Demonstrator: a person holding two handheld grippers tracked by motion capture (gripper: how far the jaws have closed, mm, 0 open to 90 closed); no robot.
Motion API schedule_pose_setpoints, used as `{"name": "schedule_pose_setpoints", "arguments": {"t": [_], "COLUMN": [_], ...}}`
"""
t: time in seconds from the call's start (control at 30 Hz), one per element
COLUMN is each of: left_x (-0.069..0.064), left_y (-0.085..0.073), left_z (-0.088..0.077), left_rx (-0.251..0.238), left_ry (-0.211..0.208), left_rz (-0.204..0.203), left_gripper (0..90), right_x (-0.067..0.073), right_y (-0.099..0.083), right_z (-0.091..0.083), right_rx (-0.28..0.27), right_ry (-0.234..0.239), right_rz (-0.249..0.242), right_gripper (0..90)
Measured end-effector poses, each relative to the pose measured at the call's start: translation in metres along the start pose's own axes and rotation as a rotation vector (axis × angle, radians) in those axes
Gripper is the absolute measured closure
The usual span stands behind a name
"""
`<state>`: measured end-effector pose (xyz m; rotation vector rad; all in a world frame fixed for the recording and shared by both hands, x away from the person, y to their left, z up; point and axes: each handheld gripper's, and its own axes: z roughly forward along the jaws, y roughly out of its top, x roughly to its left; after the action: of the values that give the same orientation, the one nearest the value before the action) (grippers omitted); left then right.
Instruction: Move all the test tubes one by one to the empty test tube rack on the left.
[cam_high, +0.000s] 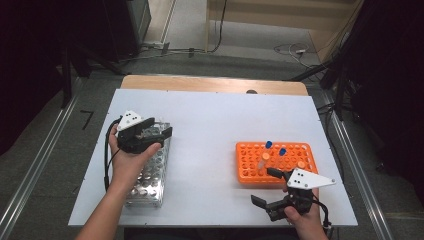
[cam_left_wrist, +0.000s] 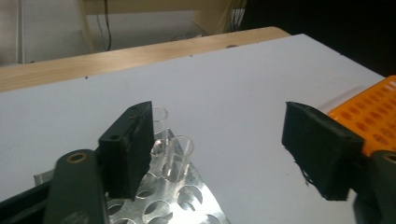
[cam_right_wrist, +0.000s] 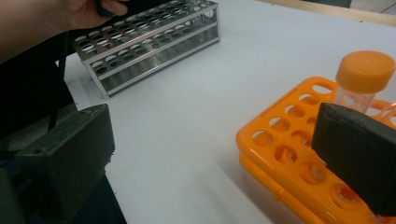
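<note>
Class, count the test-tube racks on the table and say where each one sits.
2. The metal rack lies on the table's left side under the left gripper; the orange rack sits on the right.

a lab or test room: a white table (cam_high: 210, 130) carries a metal tube rack (cam_high: 150, 172) at the left and an orange tube rack (cam_high: 275, 162) with capped tubes (cam_right_wrist: 364, 77) at the right; cables (cam_high: 295, 50) trail across the far floor.
</note>
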<state>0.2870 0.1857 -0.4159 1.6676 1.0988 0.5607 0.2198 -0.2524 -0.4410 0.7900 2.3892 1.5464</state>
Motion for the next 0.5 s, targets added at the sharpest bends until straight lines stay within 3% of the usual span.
{"name": "schedule_pose_setpoints", "arguments": {"t": [0.17, 0.37, 0.5], "left_x": [-0.011, -0.027, -0.037], "left_y": [-0.001, -0.007, -0.013], "left_z": [-0.013, -0.024, -0.029], "left_rx": [-0.032, -0.023, -0.035], "left_ry": [-0.031, -0.086, -0.107], "left_rz": [-0.005, -0.005, -0.008], "left_gripper": [12.7, 3.0, 0.0], "right_x": [-0.002, -0.006, -0.012], "right_y": [0.003, 0.006, 0.009], "right_z": [-0.006, -0.014, -0.023], "right_rx": [-0.015, -0.032, -0.05], "right_ry": [-0.013, -0.041, -0.093], "right_rz": [0.003, -0.002, 0.011], "right_gripper": [0.0, 0.0, 0.0]}}
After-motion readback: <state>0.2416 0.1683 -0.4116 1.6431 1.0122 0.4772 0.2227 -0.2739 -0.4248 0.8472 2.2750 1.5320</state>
